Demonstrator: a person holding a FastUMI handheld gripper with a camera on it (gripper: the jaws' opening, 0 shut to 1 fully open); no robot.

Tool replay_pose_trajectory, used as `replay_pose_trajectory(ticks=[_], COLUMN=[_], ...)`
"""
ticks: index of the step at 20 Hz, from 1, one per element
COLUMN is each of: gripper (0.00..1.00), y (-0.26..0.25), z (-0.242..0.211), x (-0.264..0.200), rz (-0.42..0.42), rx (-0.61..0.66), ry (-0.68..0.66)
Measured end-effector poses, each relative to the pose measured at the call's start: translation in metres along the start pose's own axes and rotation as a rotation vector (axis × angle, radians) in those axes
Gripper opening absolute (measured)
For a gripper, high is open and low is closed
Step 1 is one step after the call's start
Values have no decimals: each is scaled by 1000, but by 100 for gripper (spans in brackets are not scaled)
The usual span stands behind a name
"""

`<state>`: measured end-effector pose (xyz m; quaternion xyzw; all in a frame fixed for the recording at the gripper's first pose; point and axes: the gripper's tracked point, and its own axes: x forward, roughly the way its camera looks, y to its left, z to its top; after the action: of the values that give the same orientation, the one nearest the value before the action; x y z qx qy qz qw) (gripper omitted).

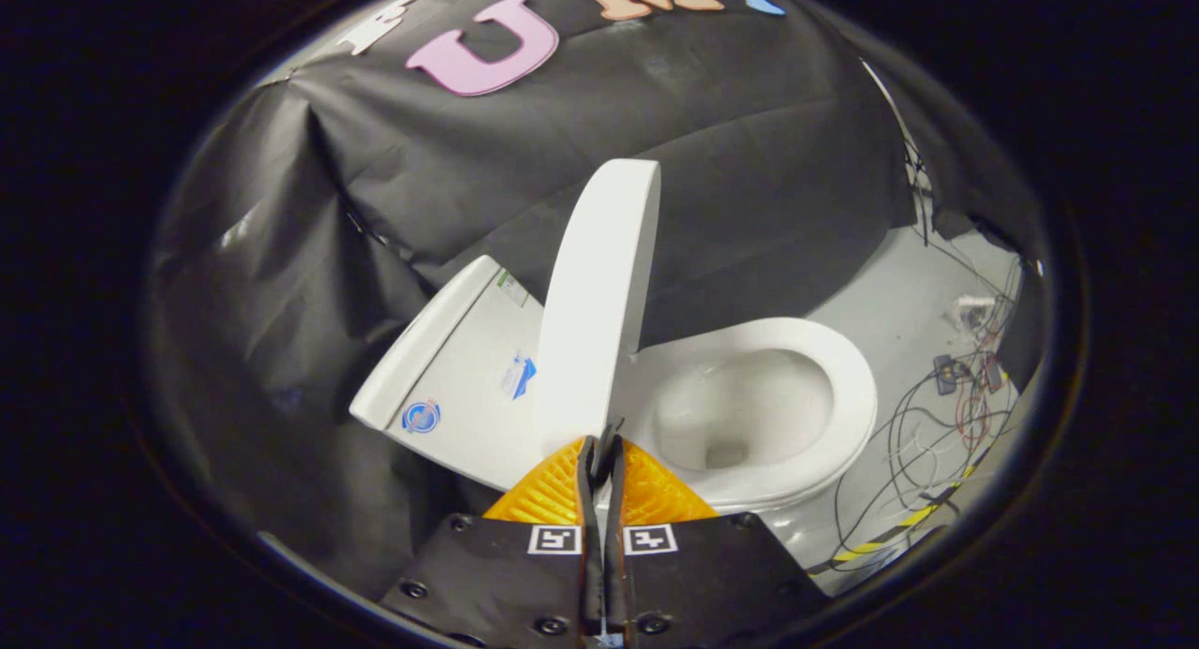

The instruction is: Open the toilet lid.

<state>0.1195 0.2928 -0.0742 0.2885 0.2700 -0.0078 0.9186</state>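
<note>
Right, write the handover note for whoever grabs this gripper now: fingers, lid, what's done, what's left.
Gripper: fingers nearly closed, pinching the near edge of the toilet lid; treat it as gripped.
Lid: raised, standing roughly upright between the tank and the bowl, not yet resting back against the tank.
Seat: down, with the bowl open to view beside the fingers.
Done: lid lifted off the seat.
Left: probably ease the lid back until it leans on the tank, then open the fingers and withdraw.
Note: loose cables lie on the floor beyond the bowl.
</note>
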Motion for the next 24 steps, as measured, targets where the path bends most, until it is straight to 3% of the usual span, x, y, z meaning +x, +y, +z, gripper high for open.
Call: replay_pose_trajectory(ticks=[5, 8, 14, 24], gripper=[2, 3, 2, 2], y=[29, 38, 65, 70], z=[8, 13, 13, 11], x=[7, 5, 11, 16], rz=[16, 42, 21, 37], rx=[-126, -82, -182, -178], ry=[-43, -44, -90, -81])
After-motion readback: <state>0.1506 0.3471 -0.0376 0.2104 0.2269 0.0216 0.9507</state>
